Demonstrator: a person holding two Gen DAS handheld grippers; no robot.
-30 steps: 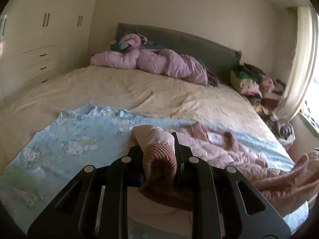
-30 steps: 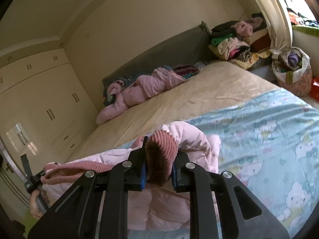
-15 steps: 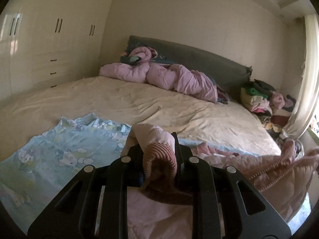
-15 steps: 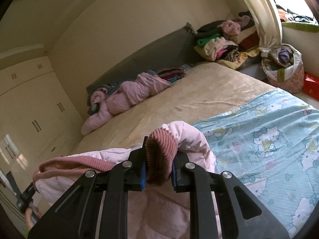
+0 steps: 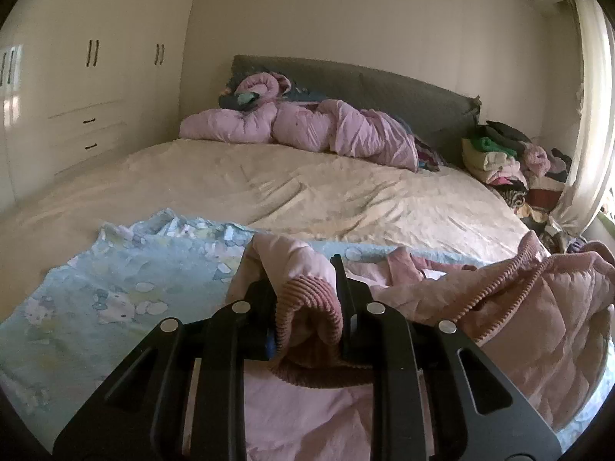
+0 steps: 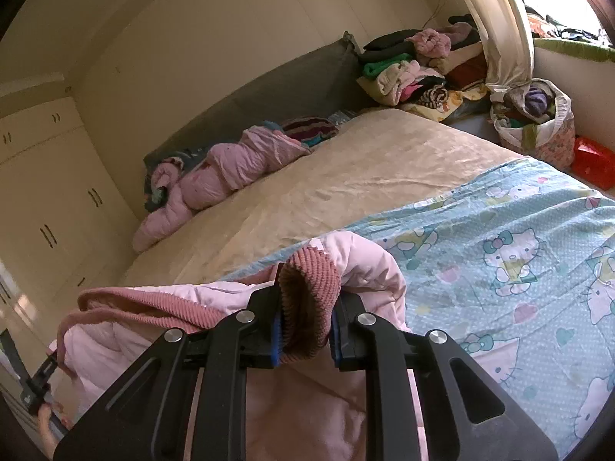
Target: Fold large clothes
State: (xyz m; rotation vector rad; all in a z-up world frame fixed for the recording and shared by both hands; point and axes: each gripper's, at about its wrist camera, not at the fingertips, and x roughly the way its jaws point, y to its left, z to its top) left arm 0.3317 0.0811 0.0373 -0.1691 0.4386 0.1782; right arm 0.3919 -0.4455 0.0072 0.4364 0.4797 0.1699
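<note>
The left gripper (image 5: 307, 307) pinches a ribbed, dusty-pink knit cuff (image 5: 311, 307) of the jacket (image 5: 538, 315), black fingers pressed tight on the fold. The right gripper (image 6: 305, 319) clamps the other cuff (image 6: 307, 299) the same way, between blue pads. The jacket, quilted pale pink and soft, hangs slack between them over the blue cartoon-print sheet (image 6: 499, 269) at the near edge of the bed (image 5: 307, 192).
</note>
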